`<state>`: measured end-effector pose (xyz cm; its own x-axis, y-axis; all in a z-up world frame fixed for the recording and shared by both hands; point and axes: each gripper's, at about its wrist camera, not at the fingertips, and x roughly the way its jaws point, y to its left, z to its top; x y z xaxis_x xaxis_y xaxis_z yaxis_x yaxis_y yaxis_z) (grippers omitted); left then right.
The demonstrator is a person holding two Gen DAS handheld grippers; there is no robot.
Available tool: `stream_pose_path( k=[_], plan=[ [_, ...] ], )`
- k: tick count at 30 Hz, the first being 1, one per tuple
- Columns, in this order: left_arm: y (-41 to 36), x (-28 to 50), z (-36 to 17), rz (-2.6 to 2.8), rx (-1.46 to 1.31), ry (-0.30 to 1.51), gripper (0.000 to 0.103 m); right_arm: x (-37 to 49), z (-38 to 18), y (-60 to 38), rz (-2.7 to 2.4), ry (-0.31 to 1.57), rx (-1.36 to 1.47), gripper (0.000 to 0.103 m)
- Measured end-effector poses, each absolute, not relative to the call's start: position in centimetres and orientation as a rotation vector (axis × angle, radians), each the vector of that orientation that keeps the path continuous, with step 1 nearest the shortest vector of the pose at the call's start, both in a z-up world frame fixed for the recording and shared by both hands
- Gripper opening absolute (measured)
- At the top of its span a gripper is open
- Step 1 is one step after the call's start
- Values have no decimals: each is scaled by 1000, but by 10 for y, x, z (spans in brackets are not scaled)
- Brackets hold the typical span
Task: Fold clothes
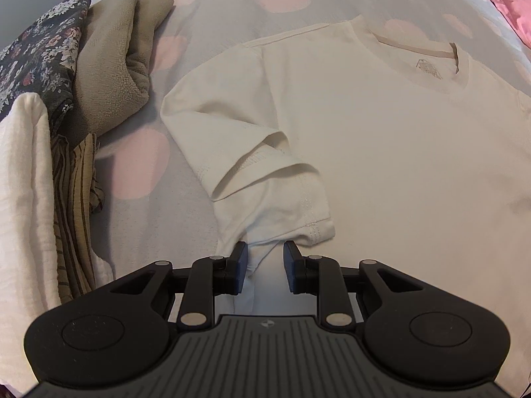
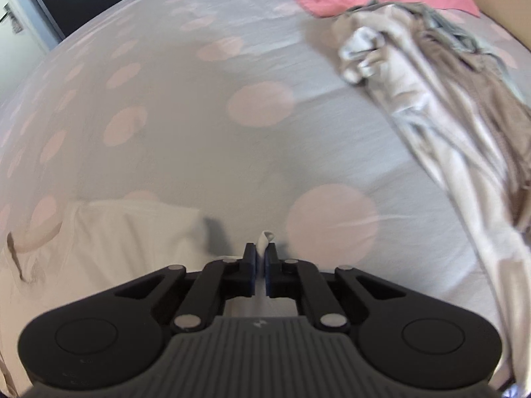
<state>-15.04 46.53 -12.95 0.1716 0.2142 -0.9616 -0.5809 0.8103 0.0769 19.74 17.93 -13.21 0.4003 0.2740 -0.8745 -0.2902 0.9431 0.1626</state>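
Polka-dotted bedding (image 1: 205,10) carried a cream T-shirt (image 1: 381,139) lying flat, collar pointing away and its length running toward the camera. Its near sleeve was folded inward. Left claw (image 1: 265,258) stood parted astride the hem; right claw (image 2: 262,258) pinched a shirt edge. Folded clothes (image 1: 66,99) lay left.

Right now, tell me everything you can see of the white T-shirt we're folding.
The white T-shirt is a plain cream knit with a ribbed crew neck showing a printed inside label. It lies front up, mostly flat, on the grey bedsheet with pink dots. Its short sleeve is folded and creased, stitched hem showing. The left gripper is open, with shirt fabric between its fingers. The right gripper is shut on a pinch of white fabric.
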Motion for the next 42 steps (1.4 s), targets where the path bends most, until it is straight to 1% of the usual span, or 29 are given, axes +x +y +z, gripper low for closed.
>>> stream_pose_path(
  k=[5, 10, 12, 13, 14, 18, 22, 27, 28, 29, 30, 34, 37, 38, 39, 41, 42],
  plan=[
    [460, -150, -124, 586, -327, 1268, 22, 205, -123, 145, 222, 1062, 7, 6],
    [455, -148, -117, 591, -322, 1248, 22, 207, -120, 126, 206, 1096, 49, 8],
    [455, -146, -117, 595, -317, 1247, 22, 205, -114, 124, 215, 1085, 33, 15],
    [455, -146, -116, 597, -315, 1246, 22, 203, -110, 120, 218, 1079, 40, 27],
    [455, -145, -116, 599, -313, 1245, 22, 201, -106, 116, 221, 1073, 50, 29],
    [458, -145, -118, 610, -304, 1243, 22, 195, -106, 101, 249, 1142, 99, 29],
    [456, -149, -115, 611, -297, 1231, 22, 178, -122, 92, 296, 1278, 142, 29],
    [454, -154, -109, 608, -280, 1197, 22, 154, -137, 95, 326, 1367, 126, 29],
    [453, -155, -107, 603, -280, 1182, 22, 151, -139, 98, 331, 1379, 113, 22],
    [453, -157, -104, 602, -284, 1166, 22, 148, -141, 100, 335, 1380, 102, 6],
    [453, -158, -102, 601, -289, 1150, 22, 144, -140, 103, 335, 1368, 79, 3],
    [454, -166, -94, 598, -313, 1084, 23, 131, -131, 115, 298, 1309, -69, 2],
    [451, -166, -96, 577, -282, 1059, 30, 126, -132, 119, 268, 1334, -122, 3],
    [449, -164, -98, 568, -258, 1063, 30, 125, -133, 120, 241, 1337, -154, 4],
    [446, -162, -100, 558, -235, 1066, 31, 124, -135, 122, 210, 1337, -193, 8],
    [442, -158, -105, 541, -216, 1077, 33, 127, -134, 120, 176, 1331, -220, 8],
    [443, -156, -107, 537, -223, 1079, 38, 128, -134, 119, 159, 1328, -232, 8]
  ],
)
